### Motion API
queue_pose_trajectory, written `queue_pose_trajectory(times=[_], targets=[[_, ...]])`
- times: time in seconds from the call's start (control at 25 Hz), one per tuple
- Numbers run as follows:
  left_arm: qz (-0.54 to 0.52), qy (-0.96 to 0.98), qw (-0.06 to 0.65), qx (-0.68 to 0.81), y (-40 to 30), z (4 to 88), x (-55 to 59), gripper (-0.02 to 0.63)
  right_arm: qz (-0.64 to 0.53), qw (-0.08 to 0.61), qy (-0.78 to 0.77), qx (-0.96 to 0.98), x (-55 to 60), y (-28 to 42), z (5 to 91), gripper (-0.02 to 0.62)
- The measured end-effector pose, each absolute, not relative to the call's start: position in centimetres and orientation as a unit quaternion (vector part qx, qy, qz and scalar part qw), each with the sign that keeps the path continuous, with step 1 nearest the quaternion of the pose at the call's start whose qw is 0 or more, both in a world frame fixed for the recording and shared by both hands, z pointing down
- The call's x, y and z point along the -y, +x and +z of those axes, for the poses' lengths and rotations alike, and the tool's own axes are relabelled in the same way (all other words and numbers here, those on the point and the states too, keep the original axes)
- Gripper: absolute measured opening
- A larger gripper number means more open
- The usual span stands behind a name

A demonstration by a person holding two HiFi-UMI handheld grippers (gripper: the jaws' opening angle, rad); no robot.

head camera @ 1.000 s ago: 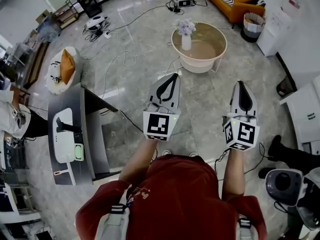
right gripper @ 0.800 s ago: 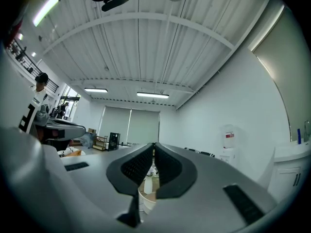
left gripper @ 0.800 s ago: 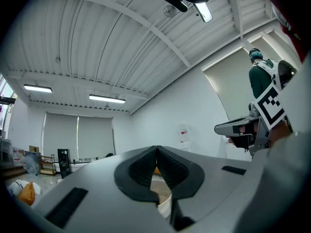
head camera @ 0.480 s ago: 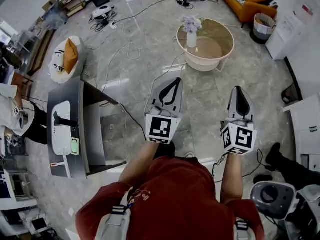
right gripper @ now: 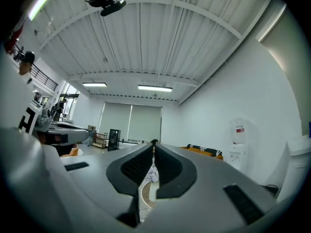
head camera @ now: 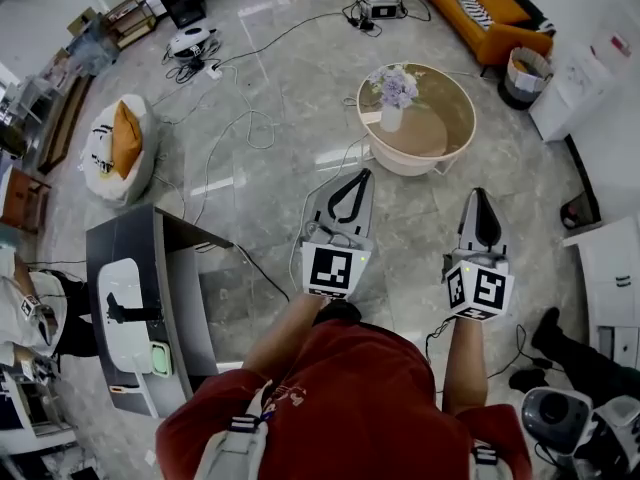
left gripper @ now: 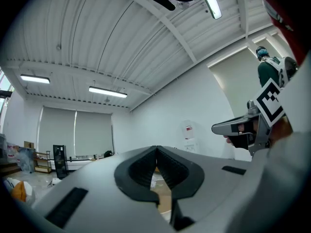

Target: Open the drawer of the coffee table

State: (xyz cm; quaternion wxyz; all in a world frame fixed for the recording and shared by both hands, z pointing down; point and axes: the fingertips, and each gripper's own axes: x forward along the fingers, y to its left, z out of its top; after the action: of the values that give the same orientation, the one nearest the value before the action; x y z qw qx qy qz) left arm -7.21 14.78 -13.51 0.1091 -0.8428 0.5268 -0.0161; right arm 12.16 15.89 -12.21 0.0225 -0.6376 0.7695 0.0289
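Head view: we hold the left tool (head camera: pixel 353 175) and right tool (head camera: pixel 481 196) clenched, empty, aimed at the round bench (head camera: pixel 440 136), not reached yet.

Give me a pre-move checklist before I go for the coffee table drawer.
1. Left gripper empty, shut: ok.
2. Right gripper empty, shut: ok.
3. Coffee table within reach: not ok; it stands ahead, apart from both grippers.
4. Drawer handle located: cannot tell; no drawer shows in any view.
5. Vase of flowers upright on the table: ok.
6. Floor path free: not ok; a cable lies between you and the table.
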Motion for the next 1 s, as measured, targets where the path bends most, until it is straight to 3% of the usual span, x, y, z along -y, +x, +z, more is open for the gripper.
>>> queue_pose_trajectory(times=[0.4,1.0], targets=[[-0.02,-0.857,0.07,-0.509,-11.7,-12.4,-4.2,0.014,0.015,0.018,-0.667,-0.745,-7.2,8.1,-10.6,0.025],[-0.049,-0.857,0.057,-0.51,-3.5,-6.0,6.9,0.014,-0.019,0.033,-0.666,-0.745,4.2,16.2,-3.8,0.026]])
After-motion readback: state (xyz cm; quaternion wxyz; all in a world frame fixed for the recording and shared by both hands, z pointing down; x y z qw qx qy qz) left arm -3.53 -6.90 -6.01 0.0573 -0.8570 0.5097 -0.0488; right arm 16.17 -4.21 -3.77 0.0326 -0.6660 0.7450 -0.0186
